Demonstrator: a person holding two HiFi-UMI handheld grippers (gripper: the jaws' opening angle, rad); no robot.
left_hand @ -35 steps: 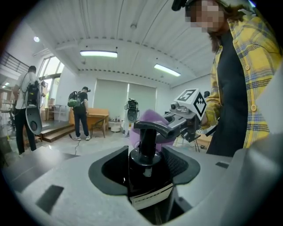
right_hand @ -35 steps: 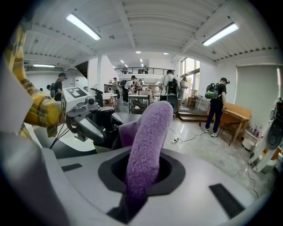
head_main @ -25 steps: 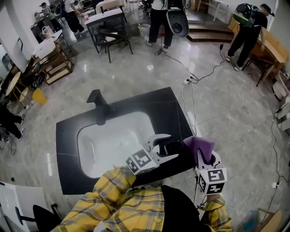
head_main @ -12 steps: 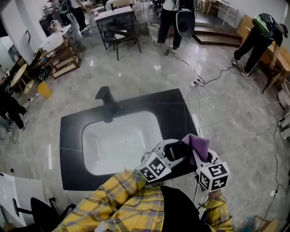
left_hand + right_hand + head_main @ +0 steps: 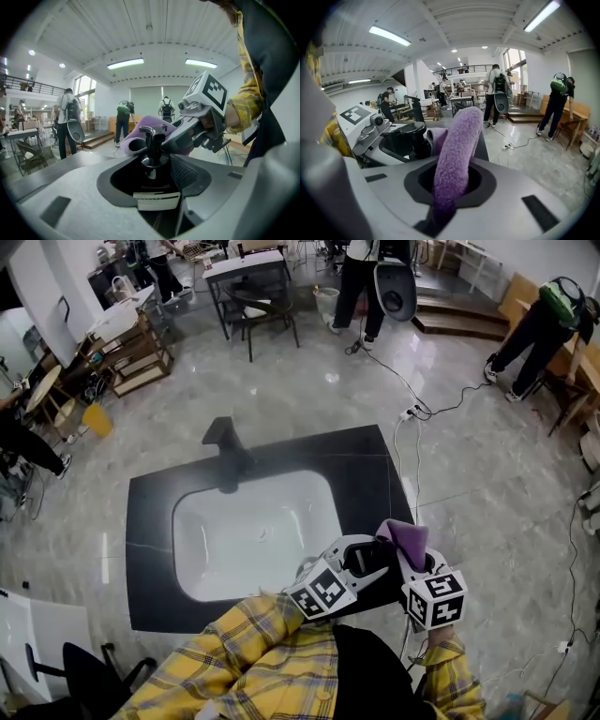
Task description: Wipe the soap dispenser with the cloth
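Note:
A black pump soap dispenser (image 5: 150, 140) with a white label stands between the jaws of my left gripper (image 5: 152, 187), at the front right corner of the black counter (image 5: 150, 512). The jaws have just been closing and now press on its body. In the head view the left gripper (image 5: 364, 557) points right, toward the right gripper (image 5: 417, 563). My right gripper (image 5: 450, 187) is shut on a purple cloth (image 5: 454, 154), which sticks up from its jaws. The cloth (image 5: 405, 540) rests right beside the dispenser's pump, seemingly touching it.
A white basin (image 5: 253, 531) fills the counter's middle, with a black faucet (image 5: 225, 451) behind it. A white cable (image 5: 412, 418) runs over the grey floor at the right. Several people, tables and chairs stand far back in the room.
The right gripper has brought the purple cloth leftward and slightly down, up against the dispenser. The left gripper's jaws have narrowed around the dispenser and it has hardly shifted.

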